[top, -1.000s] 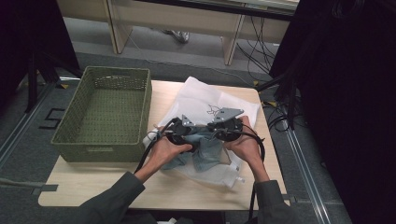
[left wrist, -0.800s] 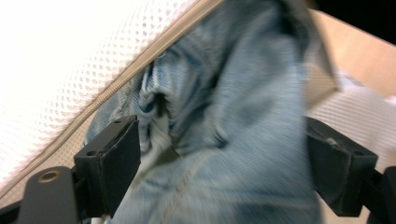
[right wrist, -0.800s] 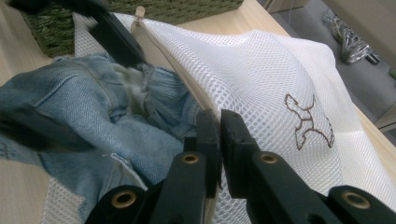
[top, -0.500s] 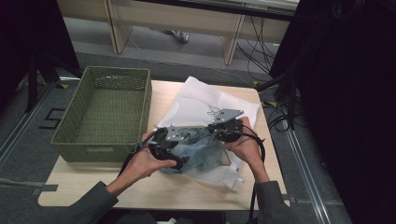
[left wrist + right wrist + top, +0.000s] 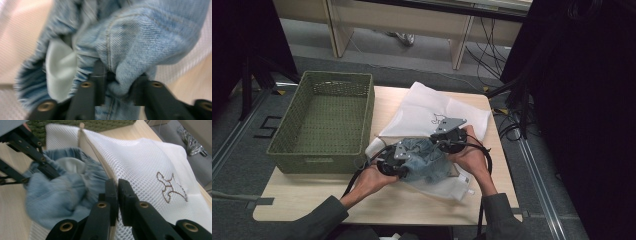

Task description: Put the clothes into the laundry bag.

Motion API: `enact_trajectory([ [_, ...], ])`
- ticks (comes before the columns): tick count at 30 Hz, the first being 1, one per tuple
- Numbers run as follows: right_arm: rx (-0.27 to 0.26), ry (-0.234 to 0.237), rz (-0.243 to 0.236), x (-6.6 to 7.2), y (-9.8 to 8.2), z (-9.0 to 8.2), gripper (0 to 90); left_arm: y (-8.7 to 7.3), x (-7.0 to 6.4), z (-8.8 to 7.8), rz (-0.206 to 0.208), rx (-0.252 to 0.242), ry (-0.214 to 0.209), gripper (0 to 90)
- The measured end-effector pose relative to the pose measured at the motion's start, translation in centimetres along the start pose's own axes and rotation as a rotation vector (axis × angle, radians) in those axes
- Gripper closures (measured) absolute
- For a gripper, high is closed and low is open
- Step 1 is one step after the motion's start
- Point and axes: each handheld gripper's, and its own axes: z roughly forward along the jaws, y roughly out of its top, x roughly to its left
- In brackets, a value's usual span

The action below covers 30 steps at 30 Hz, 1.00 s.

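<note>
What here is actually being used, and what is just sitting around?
In use:
- denim garment, pinched by the left gripper
- white mesh bag, its edge clamped by the right gripper

Lying about:
- green basket
- cables on the floor

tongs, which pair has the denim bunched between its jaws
The left tongs: a fold of the blue denim garment is pinched between their jaws, which have just been closing. The right tongs instead clamp the edge of the white mesh bag.
</note>
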Motion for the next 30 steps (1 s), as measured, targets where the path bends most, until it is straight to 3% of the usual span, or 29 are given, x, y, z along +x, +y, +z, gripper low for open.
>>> enact_trajectory([
  [3,-0.014,0.010,0.012,0.3,0.4,-0.3,87.1,2.1,0.5,-0.4,-0.003,-0.035,0.024,74.0],
  [4,-0.022,-0.004,-0.026,0.0,0.5,-0.5,87.1,3.1,0.6,-0.5,-0.018,-0.062,0.040,74.1],
  [6,-0.041,0.015,-0.005,0.3,0.9,-0.9,87.1,4.6,1.2,0.4,-0.055,-0.102,0.055,74.1],
  [7,-0.042,0.014,-0.005,0.3,0.9,-0.9,87.1,4.9,1.8,0.8,-0.028,-0.077,0.060,74.0],
  [8,-0.039,0.011,-0.007,0.2,0.8,-0.9,87.1,4.9,1.8,2.0,-0.115,-0.135,0.080,73.8],
  [9,-0.039,0.011,-0.007,0.2,0.8,-0.9,87.1,4.9,1.8,2.0,-0.115,-0.135,0.080,73.5],
  [10,-0.036,0.009,-0.006,0.1,0.7,-0.8,87.1,4.7,2.5,2.6,-0.079,-0.084,0.081,73.5],
  [11,-0.031,0.008,-0.003,0.1,0.6,-0.7,87.1,4.3,2.7,3.4,-0.124,-0.081,0.085,72.6],
  [12,-0.011,0.017,0.005,0.0,0.2,-0.3,87.1,3.9,2.9,4.0,-0.139,-0.077,0.074,68.8],
  [13,-0.006,0.020,0.013,0.0,-0.1,-0.1,87.1,3.5,3.2,4.4,-0.119,-0.046,0.057,65.7],
  [14,-0.003,0.018,0.018,-0.1,-0.3,0.1,87.1,3.2,3.2,4.7,-0.152,-0.057,0.061,62.0],
  [15,-0.003,0.018,0.018,-0.1,-0.3,0.1,87.1,2.9,3.3,4.7,-0.154,-0.056,0.056,62.0],
  [16,-0.003,0.023,0.002,-0.2,-0.4,0.2,87.1,2.6,3.2,4.5,-0.170,-0.068,0.050,57.7],
  [17,-0.001,0.022,0.010,-0.3,-0.5,0.2,87.1,2.3,3.1,3.7,-0.162,-0.058,0.048,43.7],
  [19,0.004,0.020,0.018,-0.2,-0.5,0.1,87.0,2.2,3.0,3.1,-0.146,-0.054,0.043,34.8],
  [23,0.002,0.014,0.017,-0.1,-0.5,0.0,87.0,1.5,2.4,0.4,-0.135,-0.086,0.039,24.9],
  [26,0.003,0.015,0.017,0.0,-0.5,0.0,87.0,0.4,1.8,-1.4,-0.125,-0.075,0.007,21.1],
  [30,0.004,0.016,0.012,0.1,-0.4,0.1,87.0,-1.4,0.8,-0.9,-0.105,-0.021,0.015,18.0],
])
